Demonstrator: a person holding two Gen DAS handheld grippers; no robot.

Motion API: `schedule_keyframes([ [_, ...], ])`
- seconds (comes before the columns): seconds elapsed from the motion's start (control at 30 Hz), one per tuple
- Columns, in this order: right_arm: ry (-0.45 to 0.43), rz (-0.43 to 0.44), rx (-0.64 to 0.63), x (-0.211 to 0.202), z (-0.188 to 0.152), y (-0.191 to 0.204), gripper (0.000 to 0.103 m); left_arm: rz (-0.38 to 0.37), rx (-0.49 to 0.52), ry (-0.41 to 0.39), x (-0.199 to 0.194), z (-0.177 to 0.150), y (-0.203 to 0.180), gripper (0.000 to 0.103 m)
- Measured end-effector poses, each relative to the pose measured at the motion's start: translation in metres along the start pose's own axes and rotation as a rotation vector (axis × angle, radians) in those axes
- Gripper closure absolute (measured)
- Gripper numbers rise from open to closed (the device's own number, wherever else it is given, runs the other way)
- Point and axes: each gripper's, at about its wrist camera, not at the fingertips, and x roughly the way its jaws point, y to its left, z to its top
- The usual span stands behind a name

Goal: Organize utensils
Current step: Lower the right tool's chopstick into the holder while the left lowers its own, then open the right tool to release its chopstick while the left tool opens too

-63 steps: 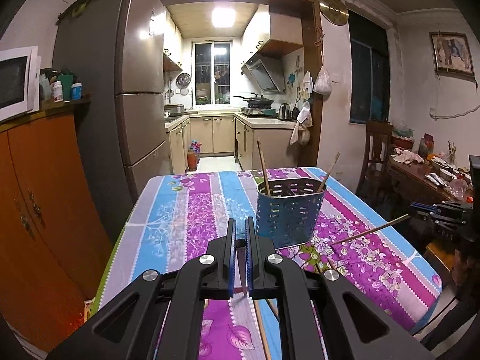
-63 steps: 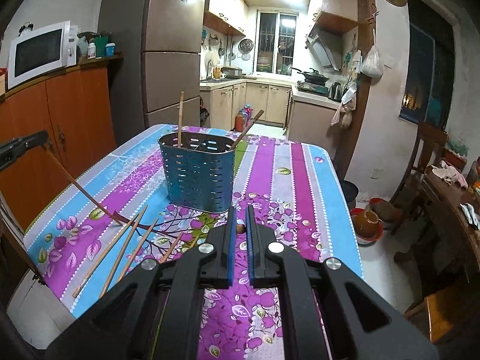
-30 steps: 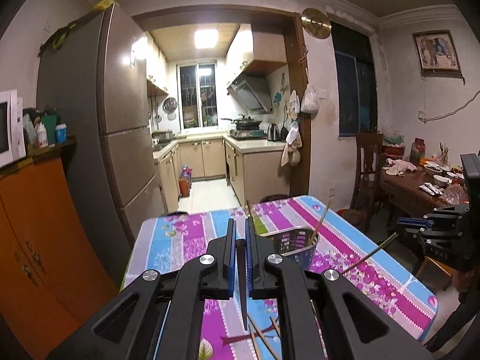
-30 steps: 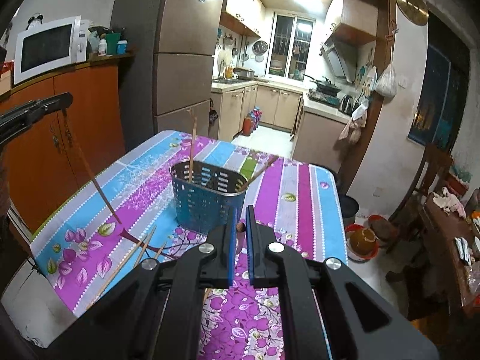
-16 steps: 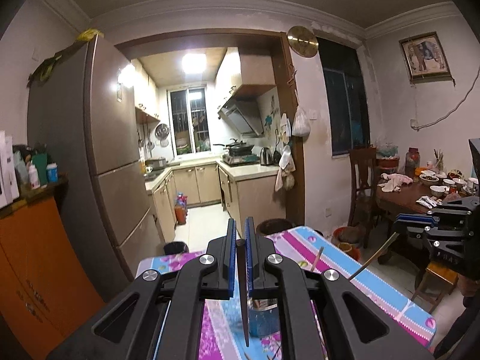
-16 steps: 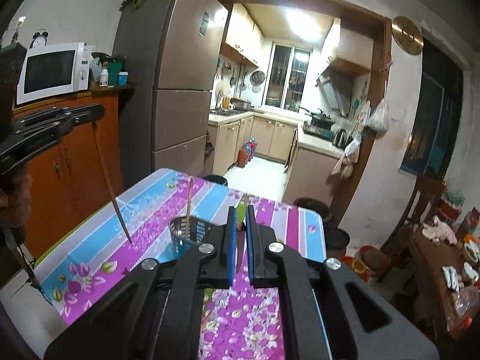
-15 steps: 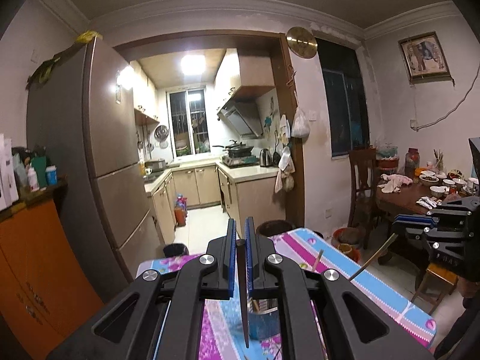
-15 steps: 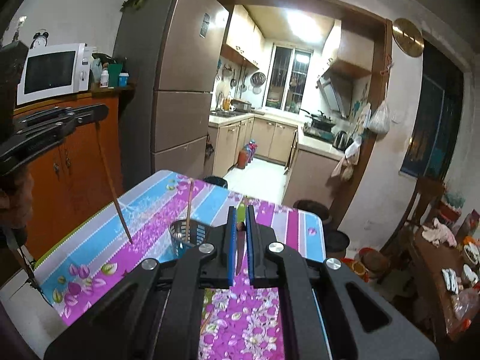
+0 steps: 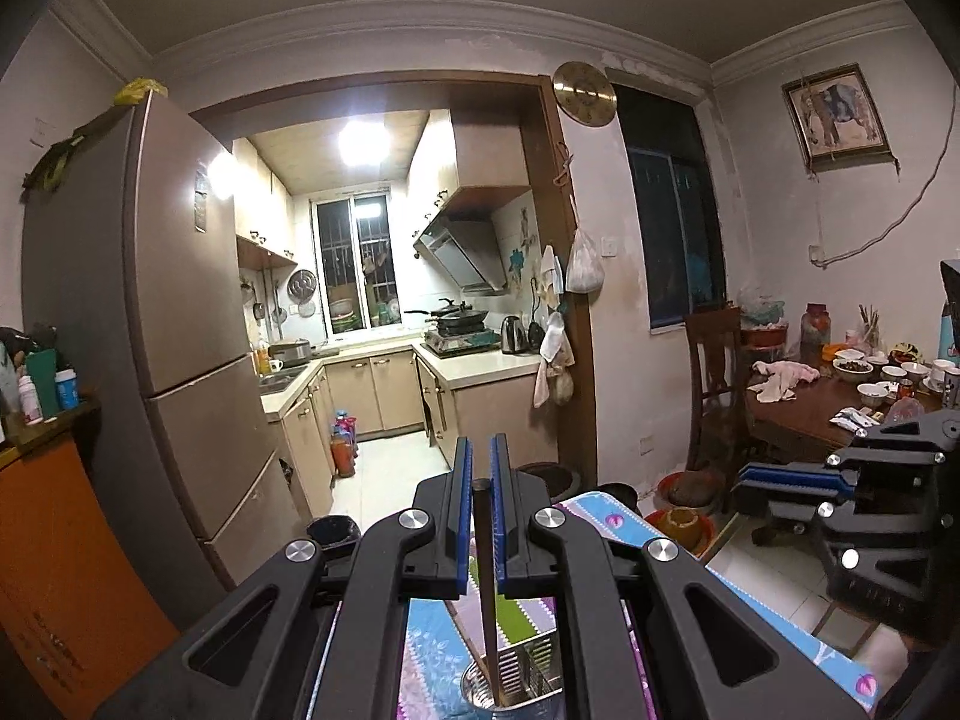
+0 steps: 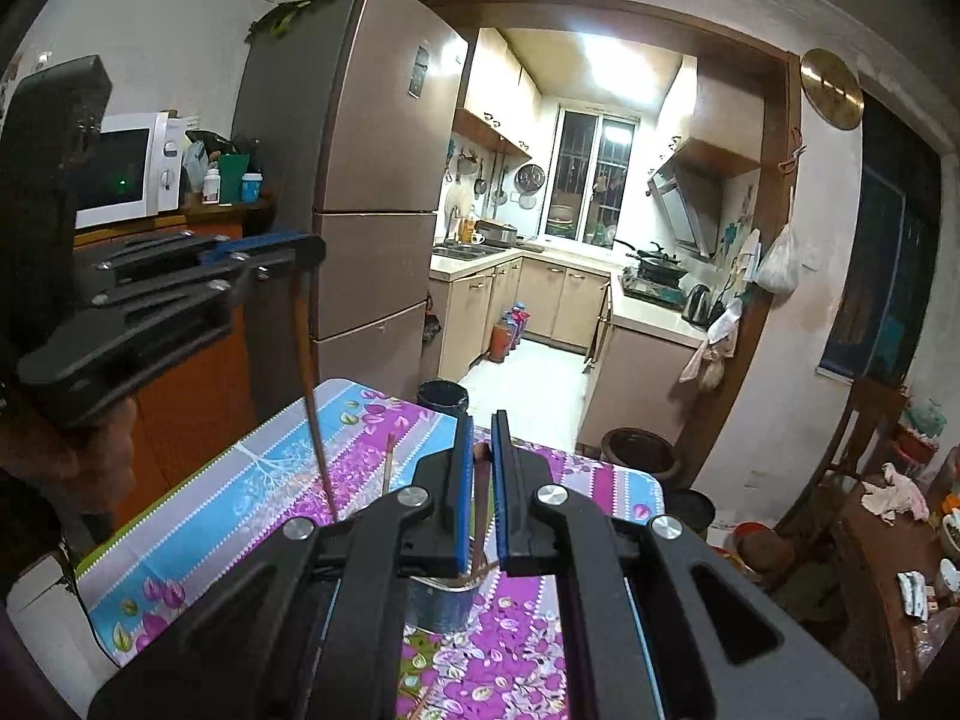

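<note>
Presently, one chopstick (image 9: pixel 483 570) is pinched between the pressed-together jaws of the left hand-held gripper (image 9: pixel 477 516), its tip hanging over the blue perforated holder (image 9: pixel 528 681) on the floral tabletop (image 10: pixel 240 498). A second chopstick (image 10: pixel 480 516) is pinched likewise by the right hand-held gripper (image 10: pixel 479 468), apparently above the same holder, though the rim is largely hidden. Because both sticks are held high and only near one end, the holder could be missed or tipped if they are lowered off-line, and a collision between the two sticks could be caused.
</note>
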Motion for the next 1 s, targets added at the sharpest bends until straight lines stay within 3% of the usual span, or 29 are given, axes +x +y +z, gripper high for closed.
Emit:
schedule_keyframes([
  [0.57,0.099,0.051,0.089,0.078,-0.015,-0.008,0.098,-0.036,-0.059,0.137,0.082,-0.046,0.02,0.096],
  [1.0,0.272,0.093,0.158,0.135,-0.043,-0.005,0.098,-0.084,-0.145,0.305,0.13,-0.101,0.041,0.096],
])
